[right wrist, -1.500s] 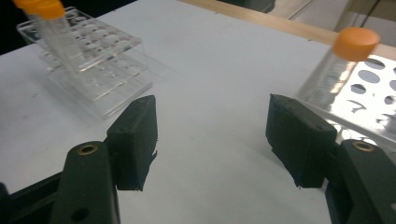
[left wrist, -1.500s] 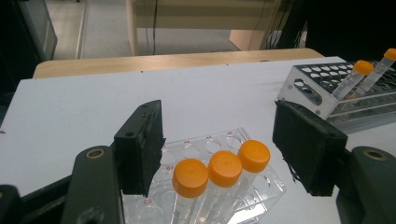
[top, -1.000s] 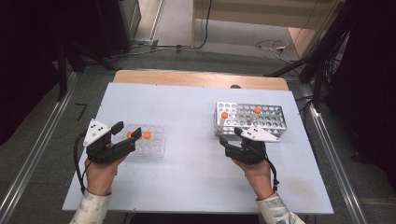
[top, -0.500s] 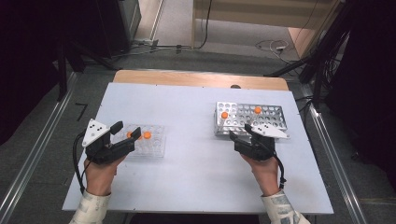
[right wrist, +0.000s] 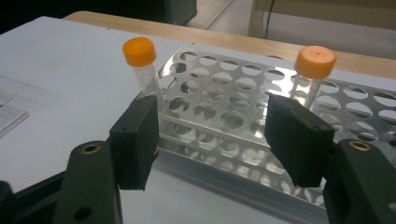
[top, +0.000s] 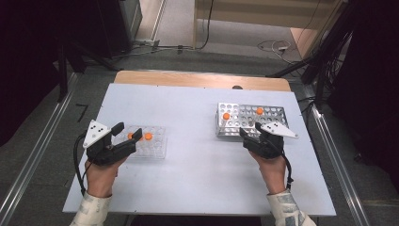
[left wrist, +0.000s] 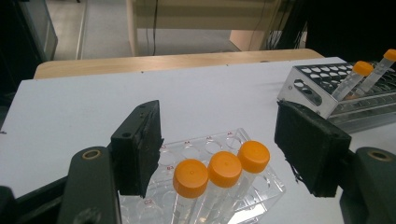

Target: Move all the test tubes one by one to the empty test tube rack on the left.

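Your left gripper (left wrist: 219, 154) is wide open and empty around three orange-capped tubes (left wrist: 223, 169) in the clear tray (top: 150, 143). Your right gripper (right wrist: 212, 140), also open and empty, faces the metal rack (right wrist: 261, 107), which holds two tubes; probably three remain to move.

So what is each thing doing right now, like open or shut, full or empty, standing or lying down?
Left gripper: open, holding nothing.
Right gripper: open, holding nothing.
Three orange-capped tubes: capped, in the clear tray, leaning.
Clear tray: flat on the table, mostly empty.
Two orange-capped tubes: capped, standing in the metal rack, slightly tilted.
Metal rack: on the table, most holes empty.
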